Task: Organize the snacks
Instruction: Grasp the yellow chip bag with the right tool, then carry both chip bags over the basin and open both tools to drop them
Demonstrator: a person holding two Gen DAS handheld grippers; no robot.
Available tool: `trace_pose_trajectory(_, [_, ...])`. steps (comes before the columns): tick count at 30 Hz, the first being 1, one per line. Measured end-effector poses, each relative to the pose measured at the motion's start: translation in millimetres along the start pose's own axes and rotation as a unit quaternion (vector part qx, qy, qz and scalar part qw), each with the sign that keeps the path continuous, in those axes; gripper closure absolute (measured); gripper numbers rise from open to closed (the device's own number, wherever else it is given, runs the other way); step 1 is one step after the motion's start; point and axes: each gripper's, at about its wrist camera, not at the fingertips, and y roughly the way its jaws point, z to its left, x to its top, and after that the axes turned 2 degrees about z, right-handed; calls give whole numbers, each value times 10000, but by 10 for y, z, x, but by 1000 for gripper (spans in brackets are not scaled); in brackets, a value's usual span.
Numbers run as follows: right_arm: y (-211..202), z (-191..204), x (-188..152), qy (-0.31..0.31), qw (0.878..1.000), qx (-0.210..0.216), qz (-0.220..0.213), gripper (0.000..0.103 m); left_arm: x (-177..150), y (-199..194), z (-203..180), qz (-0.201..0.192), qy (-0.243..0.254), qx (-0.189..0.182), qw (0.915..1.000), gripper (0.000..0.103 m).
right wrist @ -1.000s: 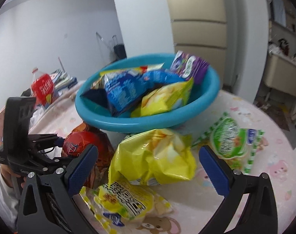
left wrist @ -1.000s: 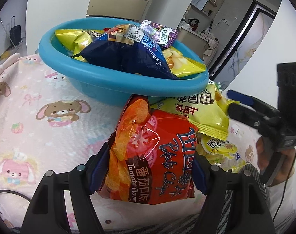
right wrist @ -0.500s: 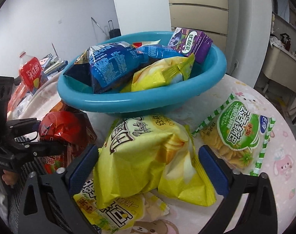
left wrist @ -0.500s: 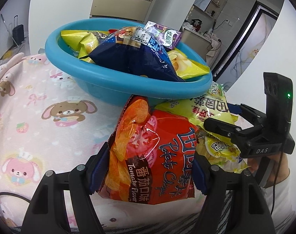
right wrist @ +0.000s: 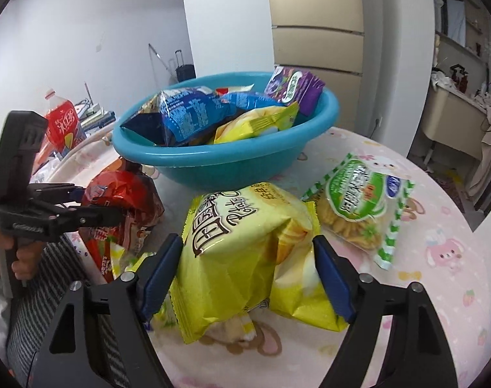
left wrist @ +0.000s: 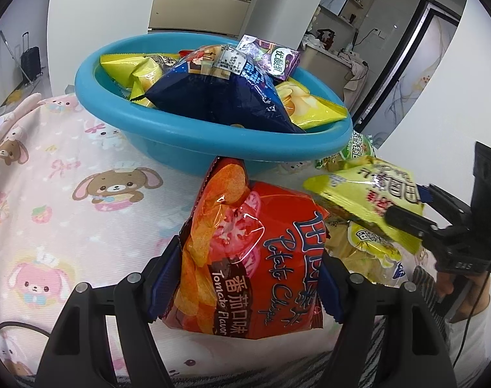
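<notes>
From my left wrist camera, my left gripper (left wrist: 245, 284) is clamped on the red tomato chip bag (left wrist: 248, 258), both blue pads pressed into its sides, exactly as a second ago; the bag sits propped on the cartoon-print tablecloth (left wrist: 83, 213), its top edge just under the rim of the blue basin (left wrist: 180, 132). What has changed here is on the right edge: my right gripper (left wrist: 407, 213) has come in from the side and now has the yellow chip bag (left wrist: 365, 194) tilted up between its fingers. The basin already holds a dark blue bag (left wrist: 219, 100), yellow packs and a purple packet (left wrist: 271, 58), heaped above the rim. From my right wrist camera, the jaws have just been closing on the yellow chip bag (right wrist: 245, 252), and both pads now touch its crumpled sides, so I judge the grip made or all but made. That gives me a bag in each hand, ready to lift toward the basin (right wrist: 226, 161). A green-and-white cracker pack (right wrist: 362, 203) lies just beside the yellow bag, still to be collected, and a smaller yellow packet (right wrist: 125, 258) peeks out beneath it. The left gripper (right wrist: 93, 213) and its red bag (right wrist: 122, 207) stand close on the left. The basin's heap is the obstacle: new bags may slide off.
</notes>
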Motion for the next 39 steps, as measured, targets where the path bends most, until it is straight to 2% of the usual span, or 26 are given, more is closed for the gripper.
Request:
trace_pose_trajectory(3, [-82,-5,-31,22,10000,-34,-72,30,-23,-14,-9,39,39,72,10000,27])
trace_pose_trajectory(6, [-193,-26,-43,41,9998,33,-189,31,-68,-44,3,125,12,90,9999,28])
trace_pose_trajectory(10, [-307,-23,-50,39,9993,75,-366,32,-141,-188,-33,45,-20,24,10000,29])
trace_pose_trajectory(14, [-433,-29,-55,59,9984,158,-542,32,-218,-371,-154,-205,145,110,9996,29])
trace_pose_trajectory(18, [-553,-42,-53,134,9970,274,-707,32,-272,-593,-256,-431,155,0,9990,29])
trace_pose_trajectory(21, [-651,-77,-12,352,9930,709,-874,32,-258,-760,-313,-614,154,-84,9980,29])
trace_pose_trajectory(25, [-819,-8,110,306,9899,776,-1143,32,-133,-1000,-372,-914,177,-279,9953,29])
trace_pose_trajectory(32, [-1149,171,458,-80,9818,723,-1757,32,279,-1382,-558,-1457,442,-245,9880,29])
trace_pose_trajectory(39, [-1298,326,879,-427,9726,347,-2257,32,750,-1625,-725,-1916,629,-187,9793,29])
